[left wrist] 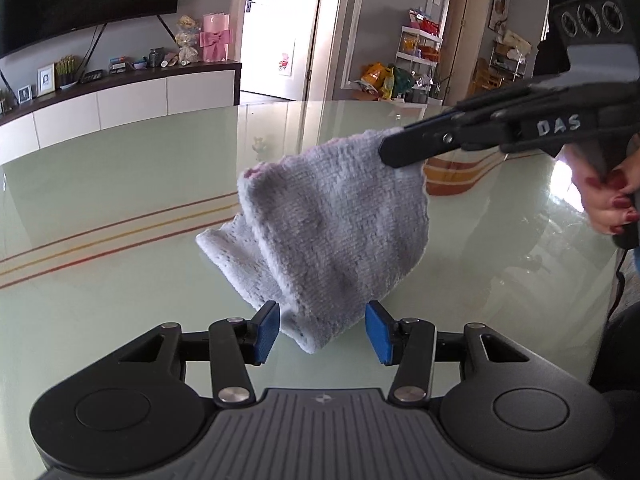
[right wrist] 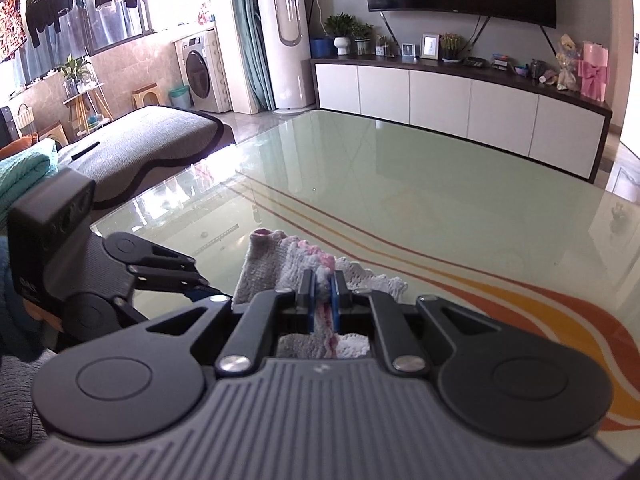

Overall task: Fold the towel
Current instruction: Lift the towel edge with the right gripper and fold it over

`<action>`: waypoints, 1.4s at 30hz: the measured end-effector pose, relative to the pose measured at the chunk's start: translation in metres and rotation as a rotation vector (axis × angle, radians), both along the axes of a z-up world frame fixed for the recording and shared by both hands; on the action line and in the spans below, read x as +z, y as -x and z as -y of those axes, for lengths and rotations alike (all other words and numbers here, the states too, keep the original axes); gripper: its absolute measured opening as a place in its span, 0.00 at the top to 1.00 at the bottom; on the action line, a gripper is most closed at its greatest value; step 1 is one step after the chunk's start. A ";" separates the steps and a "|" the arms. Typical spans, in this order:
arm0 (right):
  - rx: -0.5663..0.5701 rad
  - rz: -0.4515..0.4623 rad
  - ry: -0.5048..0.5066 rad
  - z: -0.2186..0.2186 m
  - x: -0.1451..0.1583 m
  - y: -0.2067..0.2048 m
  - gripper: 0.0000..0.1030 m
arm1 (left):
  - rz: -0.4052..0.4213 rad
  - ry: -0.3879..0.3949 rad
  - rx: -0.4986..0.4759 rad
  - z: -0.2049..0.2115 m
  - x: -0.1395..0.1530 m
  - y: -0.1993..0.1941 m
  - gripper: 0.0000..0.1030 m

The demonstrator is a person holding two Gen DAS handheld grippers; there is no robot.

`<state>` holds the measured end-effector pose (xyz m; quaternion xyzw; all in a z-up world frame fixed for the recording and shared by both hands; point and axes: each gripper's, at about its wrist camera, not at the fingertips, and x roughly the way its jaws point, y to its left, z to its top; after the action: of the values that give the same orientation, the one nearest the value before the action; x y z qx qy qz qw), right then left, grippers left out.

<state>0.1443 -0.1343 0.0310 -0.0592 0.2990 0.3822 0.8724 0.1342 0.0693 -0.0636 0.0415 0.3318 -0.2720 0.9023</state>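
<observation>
Pale green glass forms the table top [left wrist: 120,200], crossed by red and yellow stripes, with a white TV cabinet [left wrist: 120,100] behind it at 10 o'clock in the left wrist view. At the middle of that view, a small white terry towel [left wrist: 332,232] hangs bunched above the glass, a pink trim showing at its top fold. Its upper corner, at 1 o'clock, is pinched between the closed fingers of the right gripper [left wrist: 394,152], held by a hand [left wrist: 612,200] with red nails at 3 o'clock. In the right wrist view, the right gripper [right wrist: 323,292] has its blue pads clamped tight on pink-and-white cloth of the towel [right wrist: 272,260]. The left gripper [left wrist: 322,332] is spread wide, blue pads [left wrist: 266,332] on either side of the towel's lowest corner at 6 o'clock, not touching it.
</observation>
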 end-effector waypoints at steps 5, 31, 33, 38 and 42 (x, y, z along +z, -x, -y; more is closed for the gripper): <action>-0.001 -0.007 0.000 0.002 0.001 0.002 0.92 | 0.026 0.000 -0.037 0.015 0.007 -0.001 0.51; -0.002 0.017 0.037 -0.006 0.010 0.010 0.92 | -0.060 0.019 -0.135 0.034 0.004 0.022 0.51; -0.009 0.022 0.051 -0.013 0.007 0.007 0.92 | -0.076 0.021 -0.136 0.034 0.001 0.020 0.50; -0.035 0.013 0.104 -0.028 -0.007 -0.012 0.92 | -0.108 0.019 -0.145 0.034 -0.005 0.019 0.48; -0.041 -0.008 0.143 -0.039 -0.022 -0.024 0.92 | -0.120 0.033 -0.143 0.032 -0.008 0.018 0.47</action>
<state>0.1685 -0.0957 0.0090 -0.1137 0.3303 0.3423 0.8722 0.1165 0.0369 -0.0714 0.0340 0.3769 -0.3428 0.8598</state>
